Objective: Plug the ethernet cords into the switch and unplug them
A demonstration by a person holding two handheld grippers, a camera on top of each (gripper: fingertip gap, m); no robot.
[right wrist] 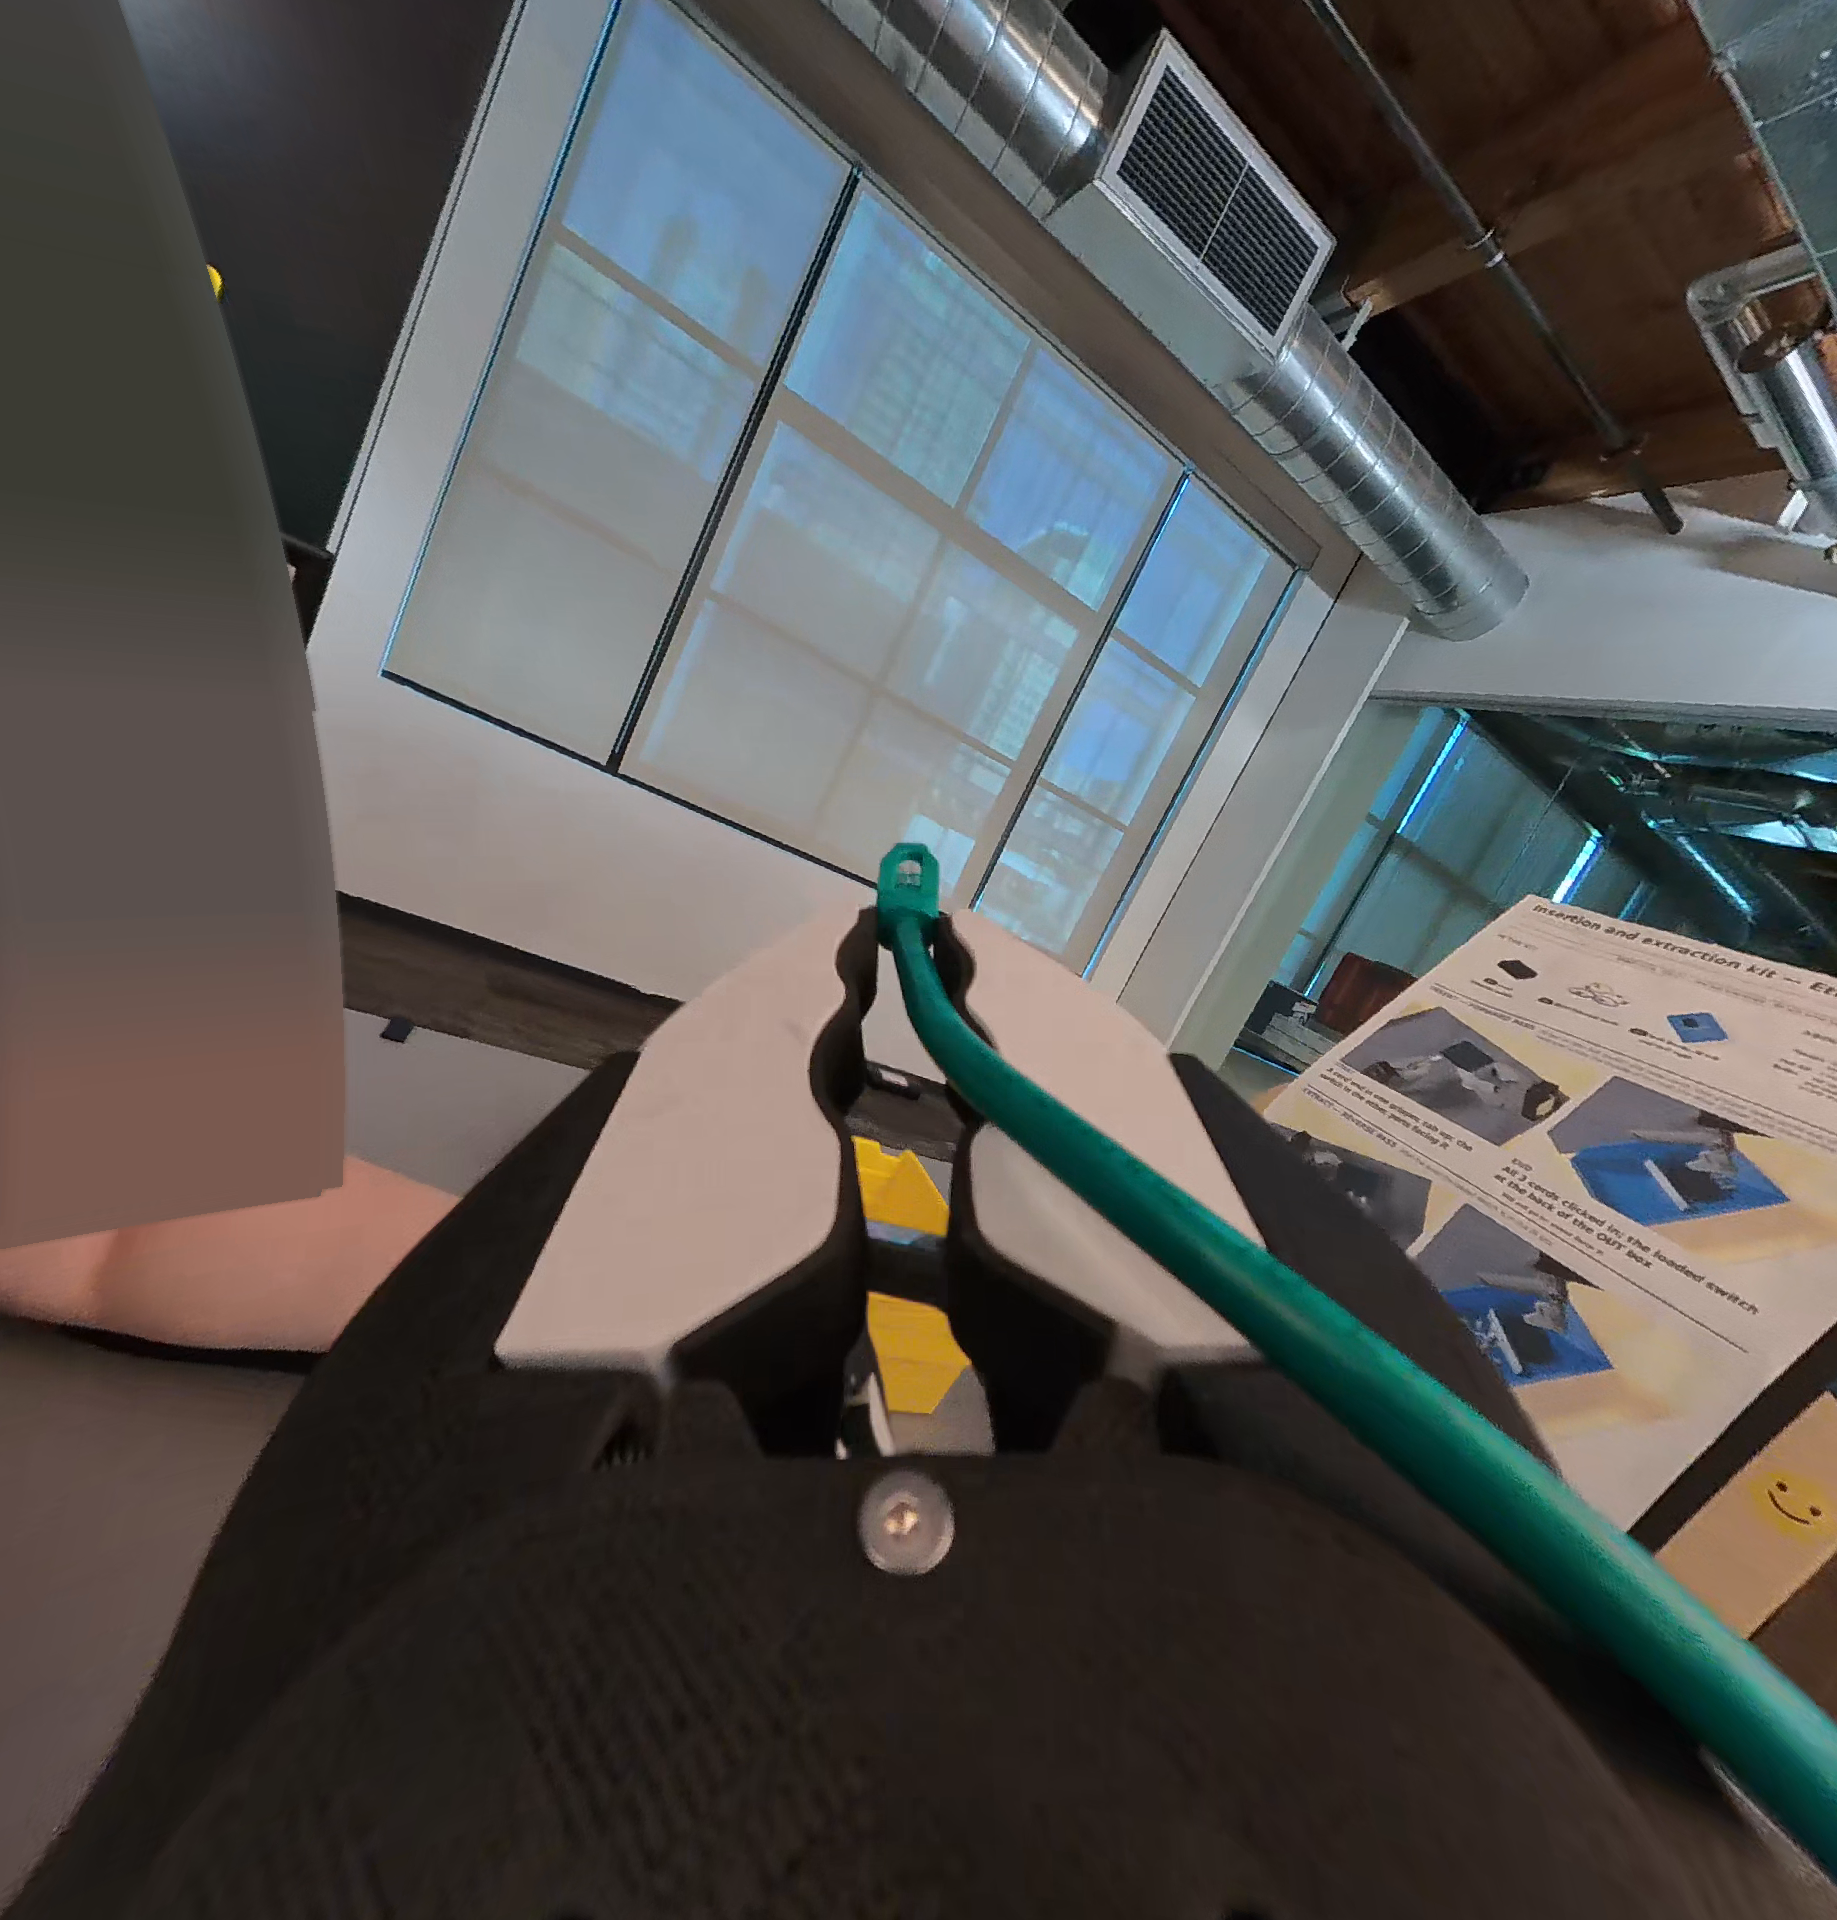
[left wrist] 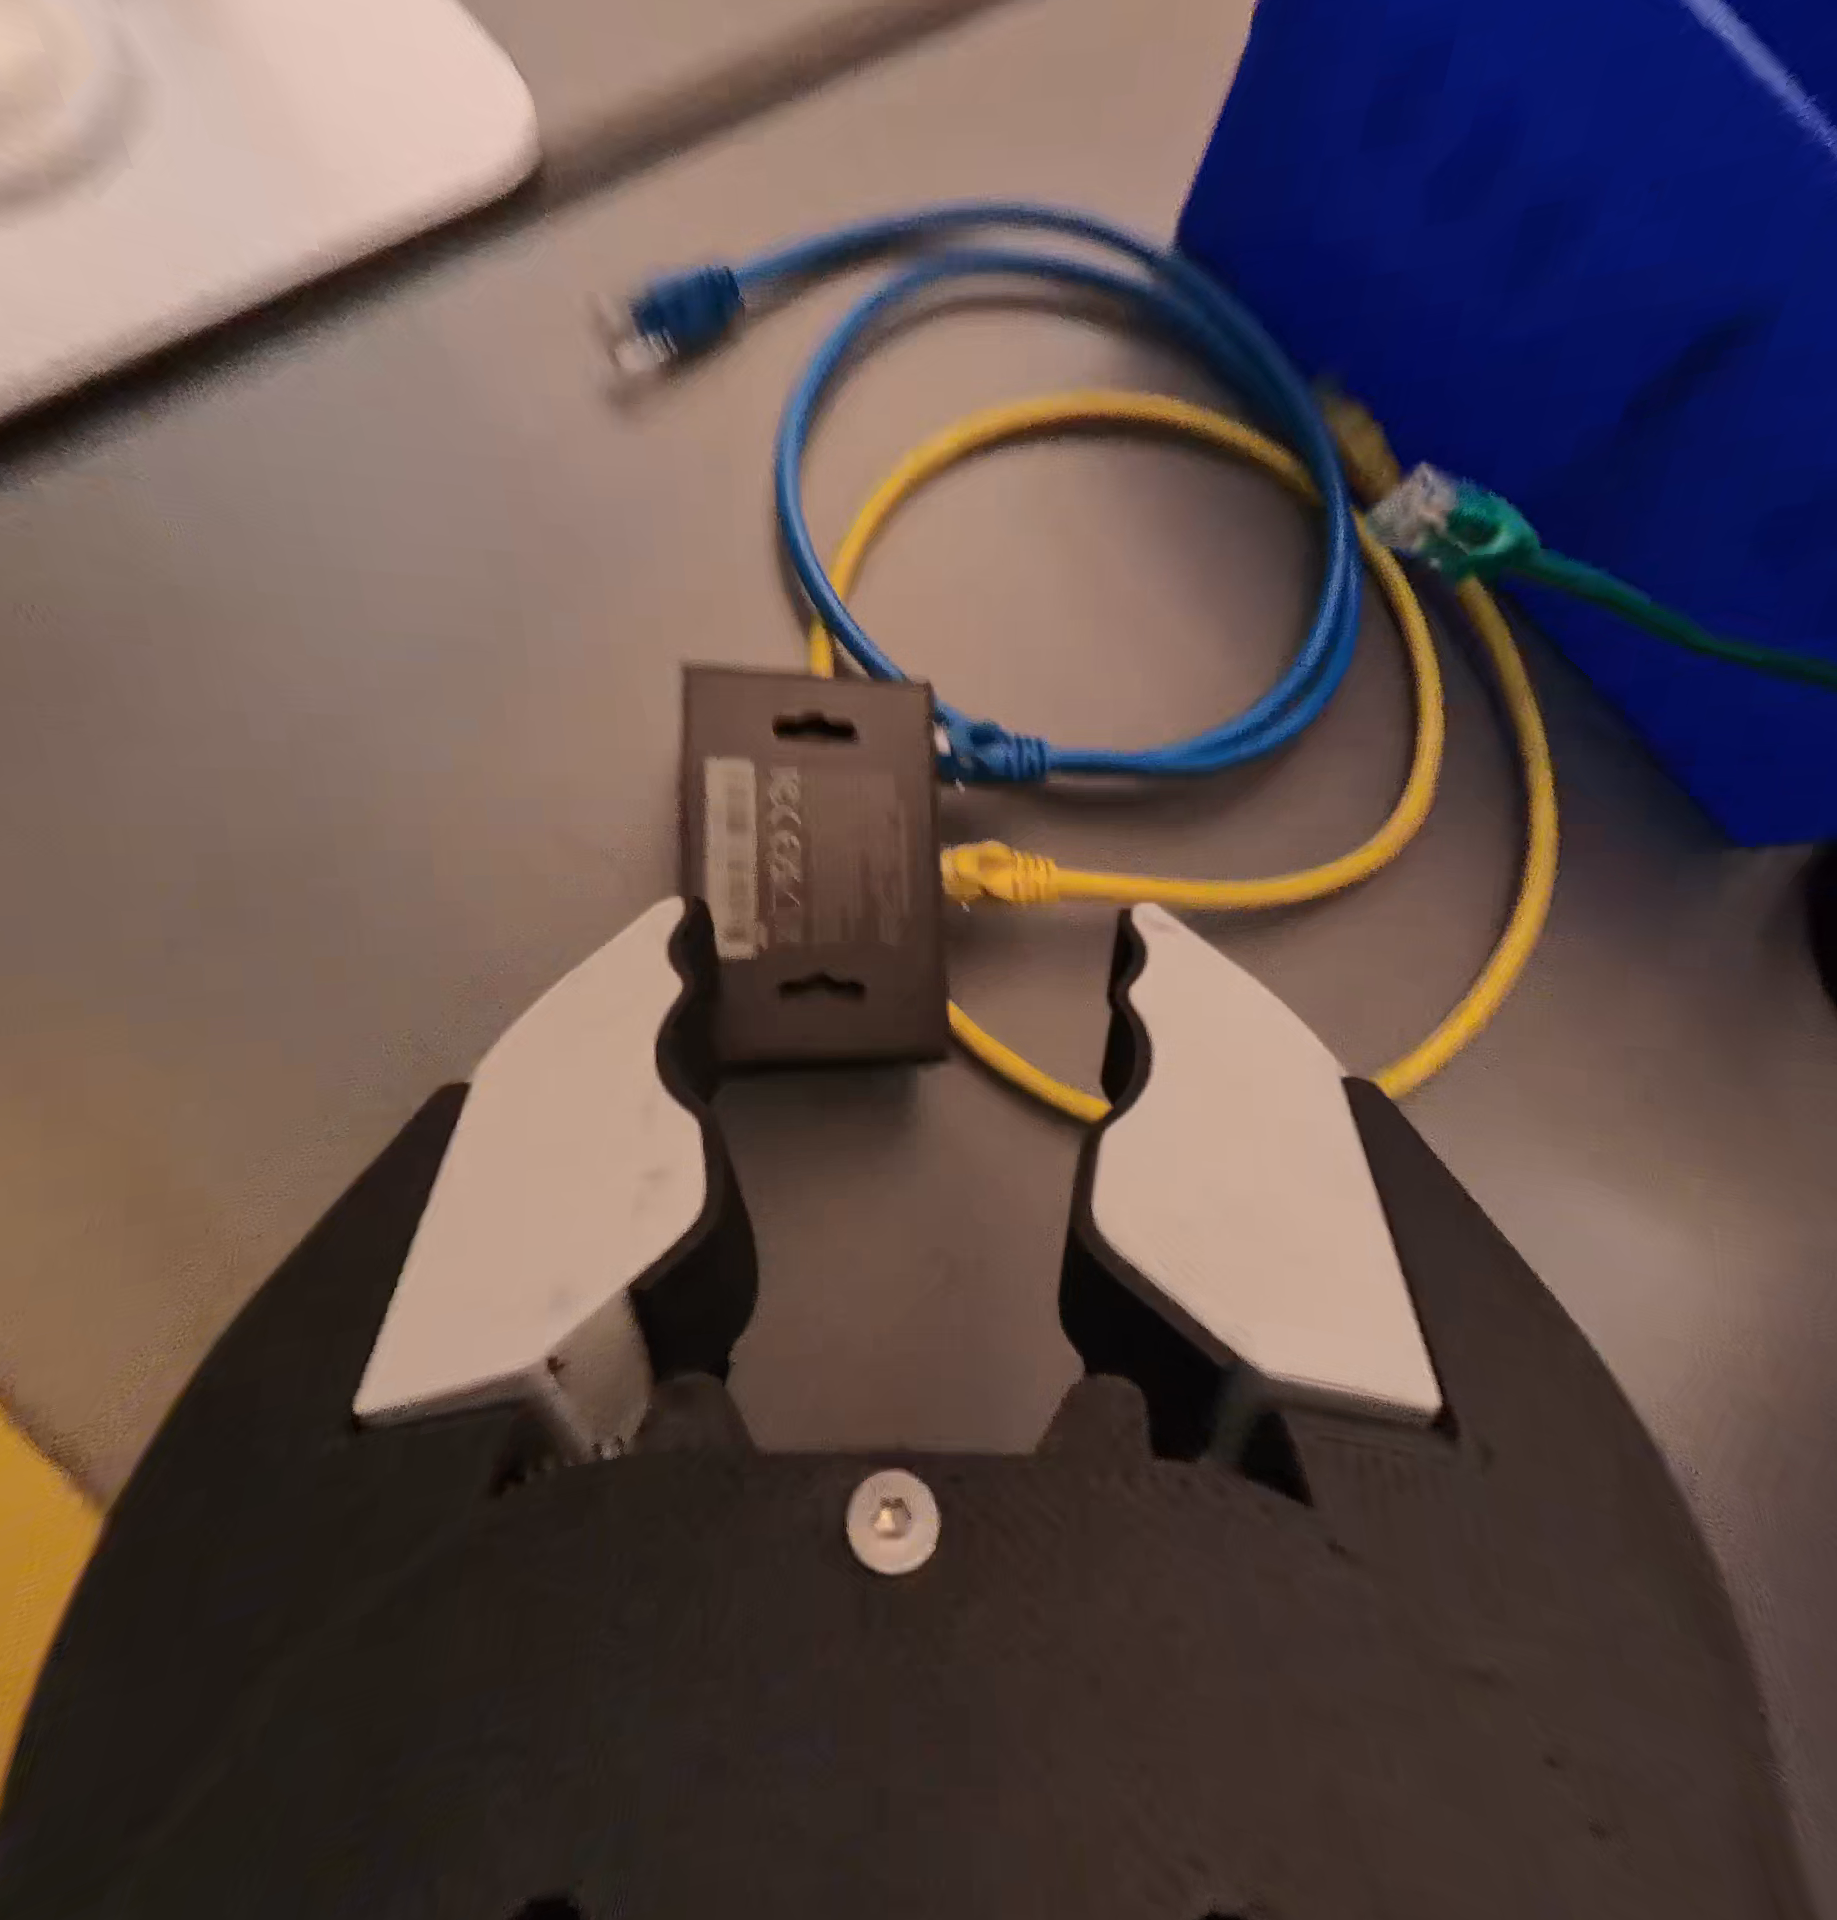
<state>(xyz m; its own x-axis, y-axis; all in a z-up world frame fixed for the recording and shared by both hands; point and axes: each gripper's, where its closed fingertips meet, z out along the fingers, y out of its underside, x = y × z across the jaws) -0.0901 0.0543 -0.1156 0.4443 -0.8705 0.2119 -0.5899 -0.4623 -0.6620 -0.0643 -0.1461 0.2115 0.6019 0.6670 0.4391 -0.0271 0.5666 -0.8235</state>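
Your left gripper [left wrist: 909, 925], black with white finger covers, hovers low over a grey tabletop [left wrist: 374, 644] with its jaws spread wide and nothing held. Its left finger [left wrist: 581, 1091] overlaps the near corner of a small, dark, rectangular network switch [left wrist: 815, 862] lying underside up; whether they touch is unclear. A blue ethernet cord [left wrist: 1319, 540] and a yellow ethernet cord [left wrist: 1413, 665] are both plugged into the switch's right side and loop away across the table. The blue cord's free plug [left wrist: 675, 312] lies farther off on the table. A bright blue plastic bin [left wrist: 1568, 364] stands at the right, and a green connector [left wrist: 1449, 525] hangs in front of it.

Your right gripper [right wrist: 901, 925] points upward toward a large window [right wrist: 820, 520] and silver ceiling ducts [right wrist: 1340, 457]. Its jaws are pressed together, pinching a green ethernet cord [right wrist: 1257, 1278] just behind its plug [right wrist: 906, 873], which sticks out past the fingertips. The cord trails back over the right finger. A printed instruction sheet [right wrist: 1620, 1143] stands at the right.
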